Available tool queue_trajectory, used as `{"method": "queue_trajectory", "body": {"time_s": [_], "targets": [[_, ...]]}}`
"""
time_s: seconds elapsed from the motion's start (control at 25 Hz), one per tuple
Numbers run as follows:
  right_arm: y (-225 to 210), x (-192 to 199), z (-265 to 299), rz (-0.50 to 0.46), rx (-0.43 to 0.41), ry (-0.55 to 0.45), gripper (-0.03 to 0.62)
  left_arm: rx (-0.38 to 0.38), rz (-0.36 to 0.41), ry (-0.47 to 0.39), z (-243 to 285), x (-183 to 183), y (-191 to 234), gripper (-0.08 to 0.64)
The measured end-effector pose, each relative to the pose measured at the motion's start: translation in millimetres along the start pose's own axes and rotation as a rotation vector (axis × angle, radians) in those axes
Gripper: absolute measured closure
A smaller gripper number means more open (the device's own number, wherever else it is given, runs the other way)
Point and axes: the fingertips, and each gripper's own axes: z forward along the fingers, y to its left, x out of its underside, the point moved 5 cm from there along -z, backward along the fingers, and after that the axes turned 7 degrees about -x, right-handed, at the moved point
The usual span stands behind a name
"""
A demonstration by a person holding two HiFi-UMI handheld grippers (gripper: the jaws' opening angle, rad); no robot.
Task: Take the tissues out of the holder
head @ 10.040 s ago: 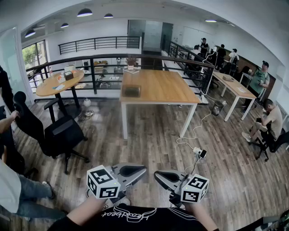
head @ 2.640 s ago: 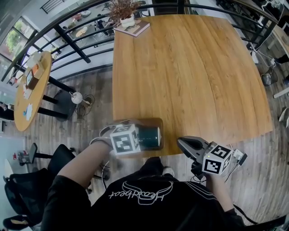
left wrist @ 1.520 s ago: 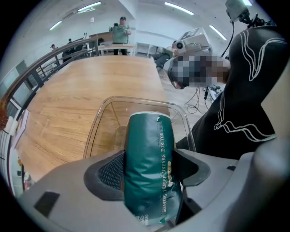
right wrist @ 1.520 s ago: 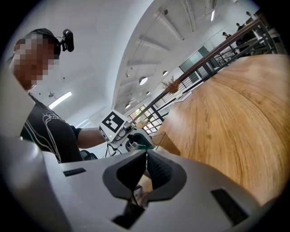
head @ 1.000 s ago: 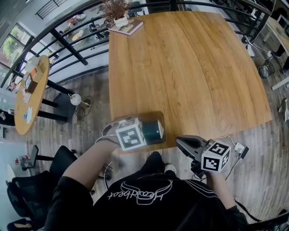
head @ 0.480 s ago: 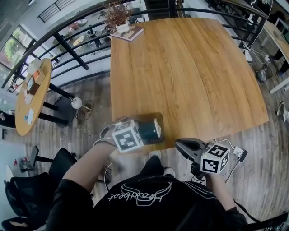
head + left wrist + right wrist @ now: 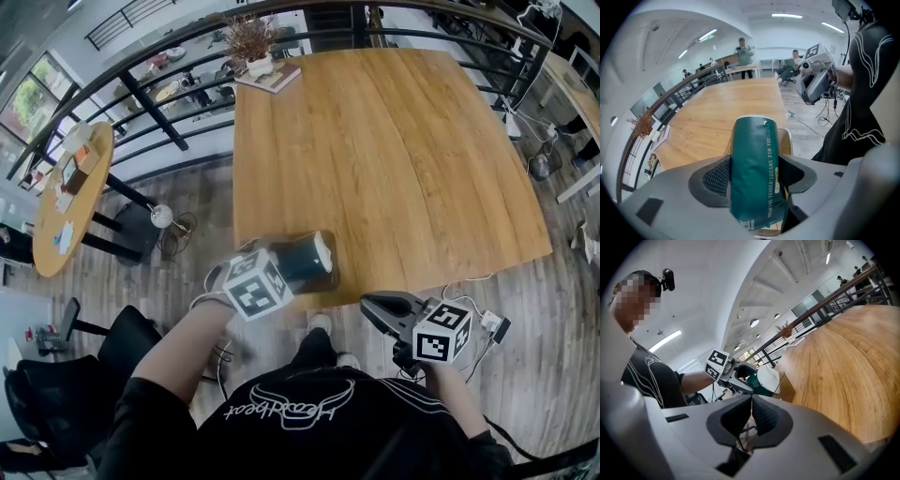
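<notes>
**Lifting the Tissue Pack Clear of the Holder**

**Location.** The dark green, film-wrapped tissue pack (image 7: 751,140) is pinched across its width between the jaws of your left gripper (image 7: 754,177). The pack is over the brown wooden holder (image 7: 786,139), which stands at the near edge of the light wooden table (image 7: 394,150). The pack's white far end tips up and away from you. No view shows whether its lower end is free of the holder.

**Handling.** Expect the pack to be light, soft and compressible, with a wrap that is probably slippery. Grip it across the body, as you have it now, rather than at the end seams. Press firmly enough to stop it sliding, but do not crush the contents. The holder also looks light and may ride up with the pack.

**Pose.** Your left forearm reaches forward, and the gripper points out over the table edge. Your right gripper (image 7: 373,304) hangs off the table to the right of the holder, apart from it, with its jaws pressed together on nothing. It is free to steady the holder if needed.
</notes>
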Motion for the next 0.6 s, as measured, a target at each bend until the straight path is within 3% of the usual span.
{"method": "queue_trajectory", "body": {"time_s": [0.28,0.6], "targets": [[27.1,-18.5,-2.6,-0.078,-0.039,-0.016,0.574,-0.15,-0.079,-0.1,-35.2,-9.9,2.3,0.239],[62.2,-25.6,-17.7,-0.181,-0.062,0.011,0.574,-0.326,-0.186,-0.311,-99.1,-37.4,-21.5,0.239]]}}
